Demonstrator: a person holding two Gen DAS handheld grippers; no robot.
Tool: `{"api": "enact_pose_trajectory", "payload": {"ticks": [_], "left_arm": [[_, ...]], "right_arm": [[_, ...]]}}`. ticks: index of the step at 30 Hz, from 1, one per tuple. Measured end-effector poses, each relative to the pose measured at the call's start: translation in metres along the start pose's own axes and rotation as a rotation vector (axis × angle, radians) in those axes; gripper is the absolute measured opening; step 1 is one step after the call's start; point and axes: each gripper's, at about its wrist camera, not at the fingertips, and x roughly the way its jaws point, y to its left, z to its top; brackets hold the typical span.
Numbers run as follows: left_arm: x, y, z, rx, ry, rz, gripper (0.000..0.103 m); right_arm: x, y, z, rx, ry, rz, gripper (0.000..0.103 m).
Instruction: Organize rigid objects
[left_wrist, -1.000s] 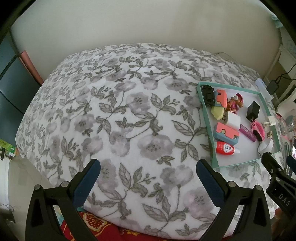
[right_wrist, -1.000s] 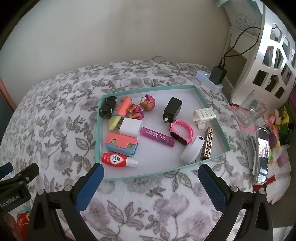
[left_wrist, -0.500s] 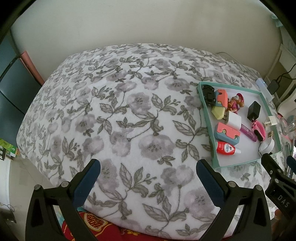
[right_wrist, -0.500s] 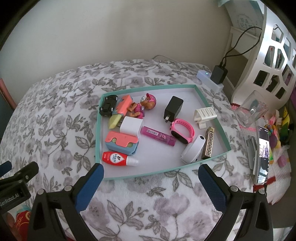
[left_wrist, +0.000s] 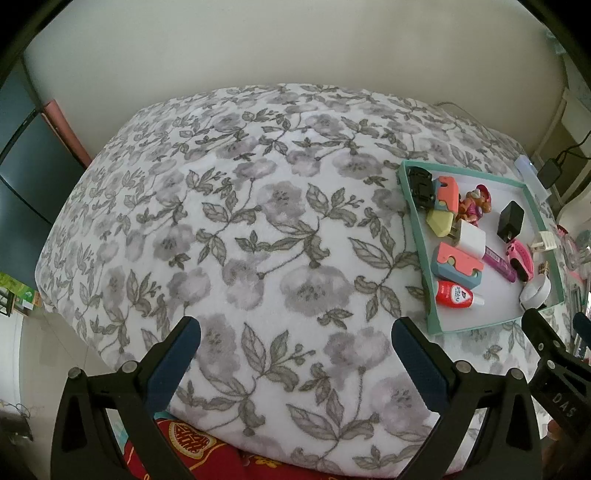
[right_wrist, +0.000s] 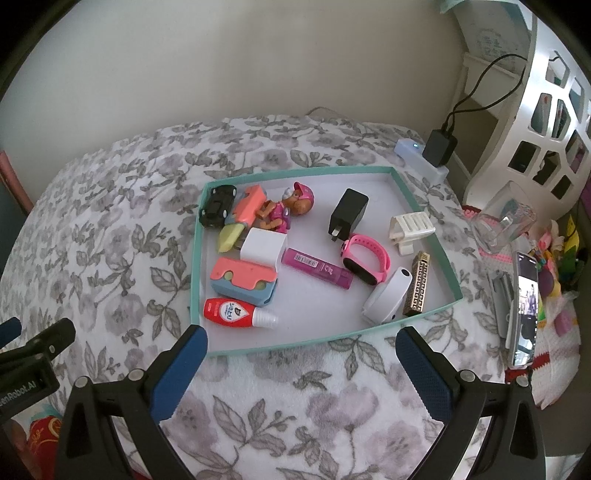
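Hovering short of the near rim of the teal tray (right_wrist: 454, 273), the right gripper (right_wrist: 301, 363) has its blue-padded tongs spread wide and carries nothing; the left gripper (left_wrist: 295, 354) hangs off the tray's left side over bare floral blanket (left_wrist: 229, 229), its tongs equally wide and equally empty

Contents, all inside the tray, listed from its near rim to its far rim:
- red glue bottle (right_wrist: 236, 314), near left corner, lying flat, nozzle toward tray centre
- white band (right_wrist: 388, 297) and gold patterned lighter (right_wrist: 417, 282), near right corner, touching side by side
- pink-and-blue block (right_wrist: 243, 282), just beyond the bottle
- purple tube (right_wrist: 317, 267), centre, with pink watch (right_wrist: 365, 264) at its right end
- white cube (right_wrist: 264, 245), touching the block's far edge
- white ribbed clip (right_wrist: 410, 229), right wall
- black charger (right_wrist: 347, 214), beyond the watch
- yellow wedge (right_wrist: 231, 236), orange piece (right_wrist: 249, 205), toy figure (right_wrist: 288, 208), black toy car (right_wrist: 218, 205), crowded in the far left corner

Hazards, as judged:
- the blanket is soft, so a downward press on a rim would likely tilt the tray and slide the loose pieces
- the bottle and tube are round and may roll out of a pinch across their length
- in the far left cluster, wide tongs could catch two items at once
- lighter and band sit flush, so closing on one may drag the other
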Motion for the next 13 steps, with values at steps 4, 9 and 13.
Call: {"api": "enact_pose_trajectory", "payload": {"ticks": [4,9,13], "left_arm": [[0.000,-0.001,0.001,0.003,0.004,-0.002,0.103],[0.003,-0.002,0.001,0.008,0.028,-0.004,0.103],[-0.008,-0.003,0.000,0.011,-0.025,-0.013,0.103]], "right_arm": [[0.001,0.000,0.000,-0.004,0.002,0.000,0.103],[0.000,0.001,0.000,-0.001,0.001,0.000,0.103],[0.000,0.001,0.000,0.000,0.001,0.001,0.103]]}}
